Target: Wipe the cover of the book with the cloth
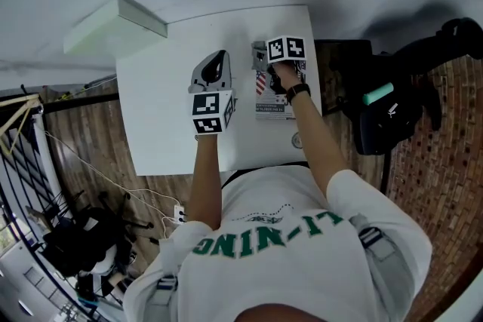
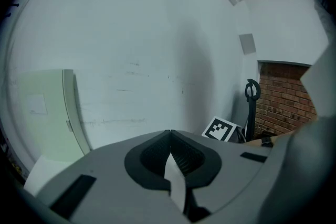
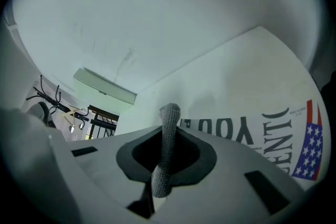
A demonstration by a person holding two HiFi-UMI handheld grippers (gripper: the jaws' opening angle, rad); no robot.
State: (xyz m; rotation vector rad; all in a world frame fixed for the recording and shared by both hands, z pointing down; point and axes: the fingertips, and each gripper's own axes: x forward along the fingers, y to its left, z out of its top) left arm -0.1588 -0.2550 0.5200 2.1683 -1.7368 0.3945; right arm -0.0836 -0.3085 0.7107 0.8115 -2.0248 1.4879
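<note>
Cloth (image 3: 169, 134) grey, knitted; book cover (image 3: 262, 128) white, flag-printed.

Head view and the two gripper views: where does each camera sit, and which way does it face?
Head view: on the head, looking steeply down at the table, book, both arms, left gripper and right gripper.
Left gripper view: on that gripper, along its shut jaws toward the wall; a wrist shows at right.
Right gripper view: along jaws shut on the cloth, over the book.
Shared: head and right gripper views both show the book.
</note>
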